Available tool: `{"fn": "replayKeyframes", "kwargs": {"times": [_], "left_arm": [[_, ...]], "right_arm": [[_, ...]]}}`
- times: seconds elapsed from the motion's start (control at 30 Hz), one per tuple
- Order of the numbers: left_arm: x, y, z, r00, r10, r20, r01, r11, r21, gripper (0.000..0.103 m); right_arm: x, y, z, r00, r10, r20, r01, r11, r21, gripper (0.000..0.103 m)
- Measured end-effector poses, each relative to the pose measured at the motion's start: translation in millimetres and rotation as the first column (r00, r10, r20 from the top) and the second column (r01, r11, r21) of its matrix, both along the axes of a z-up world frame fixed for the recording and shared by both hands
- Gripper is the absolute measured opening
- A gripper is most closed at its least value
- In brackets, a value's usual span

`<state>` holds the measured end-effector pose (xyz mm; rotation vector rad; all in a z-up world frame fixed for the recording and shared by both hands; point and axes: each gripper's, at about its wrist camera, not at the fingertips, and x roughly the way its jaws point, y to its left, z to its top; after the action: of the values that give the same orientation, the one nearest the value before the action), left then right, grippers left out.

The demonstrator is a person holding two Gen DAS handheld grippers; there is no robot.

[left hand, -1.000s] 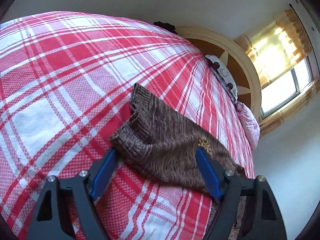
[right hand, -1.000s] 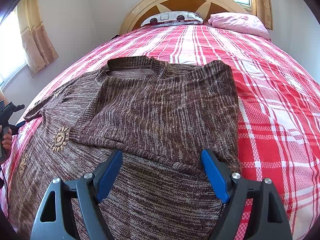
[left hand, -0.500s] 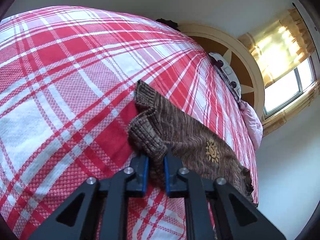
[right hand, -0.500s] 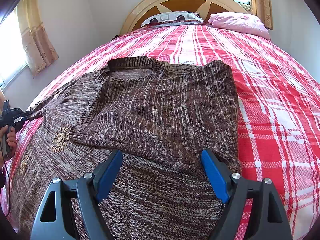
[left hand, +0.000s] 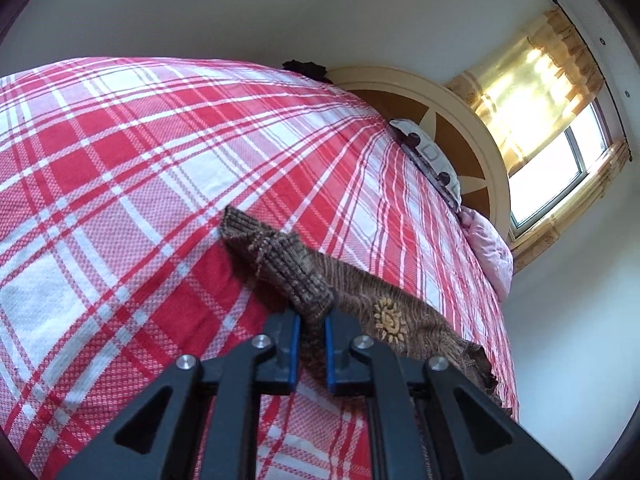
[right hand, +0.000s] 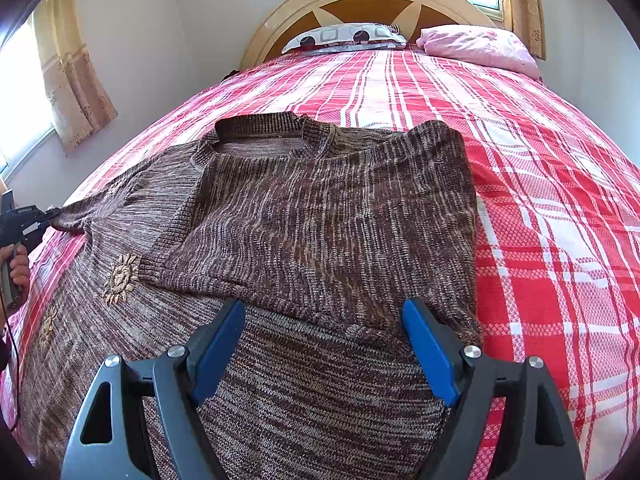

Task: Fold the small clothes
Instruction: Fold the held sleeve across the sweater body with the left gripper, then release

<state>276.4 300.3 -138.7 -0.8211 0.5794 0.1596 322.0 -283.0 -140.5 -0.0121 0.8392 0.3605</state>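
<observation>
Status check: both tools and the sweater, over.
Left tool shut on sleeve cuff, cuff raised off bedspread. Right tool open, over sweater, gripping nothing. Right sleeve folded across body. Nothing in the way.

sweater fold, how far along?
Done: one sleeve already lies folded across the sweater front. In hand: left gripper is shut on the other sleeve's cuff, lifting it off the bedspread. Left: fold that sleeve in, then the body. Right gripper hovers open over the hem.
</observation>
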Motion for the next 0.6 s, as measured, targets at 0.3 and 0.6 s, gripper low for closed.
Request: {"fn": "replayKeyframes", "kwargs": {"times": [0.3,0.6], "left_arm": [[18.4,-54.4,50.8,0.99,-0.109,0.086,0.095,0.984,0.153,0.009],[36.7,-163.9,89.9,0.928,-0.349,0.129,0.29,0.895,0.339,0.009]], "right_arm": [[0.0,0.1,-0.2,1.0,0.0,0.0,0.0,1.0,0.001,0.082],[0.3,-1.3,1.1,1.0,0.001,0.001,-0.001,1.0,0.02,0.082]]}}
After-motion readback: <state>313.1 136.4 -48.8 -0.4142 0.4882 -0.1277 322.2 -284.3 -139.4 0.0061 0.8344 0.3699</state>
